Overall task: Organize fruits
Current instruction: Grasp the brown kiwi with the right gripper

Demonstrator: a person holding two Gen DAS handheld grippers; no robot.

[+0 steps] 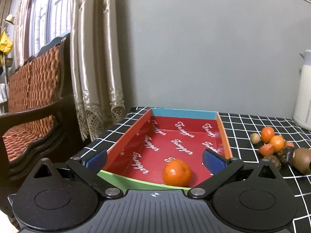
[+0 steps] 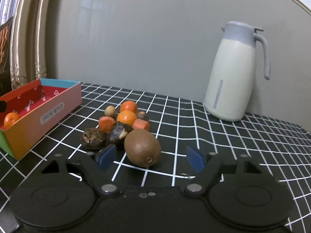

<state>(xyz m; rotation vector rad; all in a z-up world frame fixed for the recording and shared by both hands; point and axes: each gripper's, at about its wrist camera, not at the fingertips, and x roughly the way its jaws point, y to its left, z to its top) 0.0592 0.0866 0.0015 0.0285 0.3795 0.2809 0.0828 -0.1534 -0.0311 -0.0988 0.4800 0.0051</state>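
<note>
A colourful open box (image 1: pixel 136 182) with a red printed lining holds one tangerine (image 1: pixel 176 172). My left gripper (image 1: pixel 155 160) is open, its blue pads straddling the box's near end above the tangerine without touching it. A brown kiwi (image 2: pixel 142 147) lies on the black checked cloth between the pads of my right gripper (image 2: pixel 150 157); neither pad touches it, and it sits closer to the left one. Behind the kiwi is a pile with two tangerines (image 2: pixel 126 117), orange-red chunks (image 2: pixel 106 123), dark lumpy fruits (image 2: pixel 93 138) and a small tan ball (image 2: pixel 109 110). The box (image 2: pixel 58 104) stands left of the pile.
A cream jug with a grey lid (image 2: pixel 229 81) stands at the back right against the wall. A wooden woven chair (image 1: pixel 33 97) and curtains (image 1: pixel 93 58) are left of the table. The cloth (image 2: pixel 233 145) covers the table to its edges.
</note>
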